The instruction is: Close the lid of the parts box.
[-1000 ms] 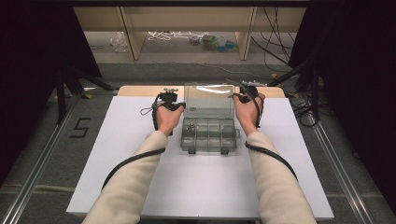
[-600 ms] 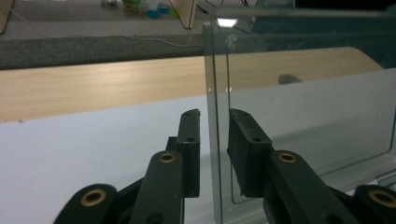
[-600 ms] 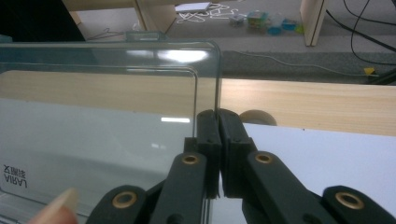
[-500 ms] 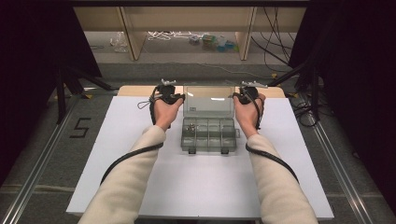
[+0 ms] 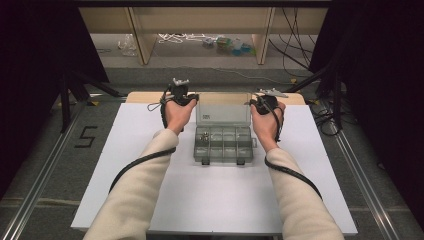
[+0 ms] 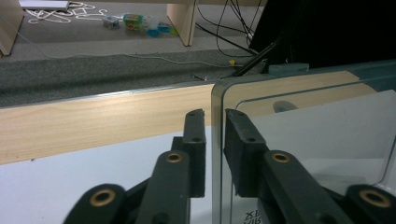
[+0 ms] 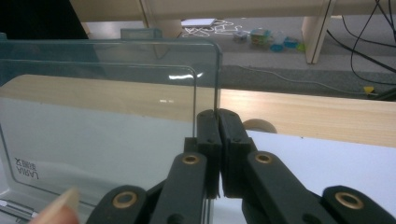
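Both tongs at the raised lid of the clear organiser box

Your forearms run up from the bottom of the frame; at centre the organiser box (image 5: 223, 145) sits on the white worktop (image 5: 125, 150), its lid (image 5: 222, 111) upright. Your right tongs (image 7: 217, 114) are clamped on the lid's edge; your left tongs (image 6: 214, 114) straddle the opposite edge, jaws slightly parted, not squeezing.

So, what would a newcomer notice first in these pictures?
First the clear box in the middle of the white table, its lid standing open. Then the two grippers at the lid's side edges: the left gripper has its jaws around the edge with a small gap, and the right gripper is pinched shut on the other edge.
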`<move>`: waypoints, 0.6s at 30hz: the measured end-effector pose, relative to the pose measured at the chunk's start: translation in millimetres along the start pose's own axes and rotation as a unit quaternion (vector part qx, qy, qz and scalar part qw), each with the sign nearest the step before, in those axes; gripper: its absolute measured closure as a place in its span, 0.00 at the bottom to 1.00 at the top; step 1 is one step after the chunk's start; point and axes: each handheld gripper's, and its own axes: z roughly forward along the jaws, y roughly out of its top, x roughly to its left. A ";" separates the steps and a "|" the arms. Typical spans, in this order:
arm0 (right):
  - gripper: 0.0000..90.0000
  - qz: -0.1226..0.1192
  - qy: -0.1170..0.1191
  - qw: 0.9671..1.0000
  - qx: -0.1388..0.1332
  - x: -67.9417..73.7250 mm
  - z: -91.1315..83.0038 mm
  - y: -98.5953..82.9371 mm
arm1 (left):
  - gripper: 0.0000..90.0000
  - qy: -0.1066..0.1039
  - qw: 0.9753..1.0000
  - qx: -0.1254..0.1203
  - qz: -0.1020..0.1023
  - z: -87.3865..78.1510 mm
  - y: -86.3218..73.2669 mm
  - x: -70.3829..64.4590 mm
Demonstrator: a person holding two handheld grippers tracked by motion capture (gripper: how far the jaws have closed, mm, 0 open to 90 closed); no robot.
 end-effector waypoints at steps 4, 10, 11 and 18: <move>0.99 -0.008 0.001 1.000 -0.007 -1.0 -1.2 -1.3 | 0.96 0.007 1.000 0.001 -0.001 -1.9 0.6 -2.7; 0.96 0.007 0.009 1.000 -0.001 -1.9 -4.8 -0.5 | 0.97 0.010 1.000 -0.003 0.004 -5.3 -0.6 -5.3; 0.94 0.012 0.013 1.000 -0.004 -2.4 -5.4 -0.4 | 0.97 0.009 1.000 -0.003 0.010 -6.5 -0.5 -5.1; 0.86 -0.001 0.012 0.999 -0.033 -2.8 -8.9 9.3 | 0.97 0.007 1.000 -0.008 0.013 -10.3 -1.8 -6.6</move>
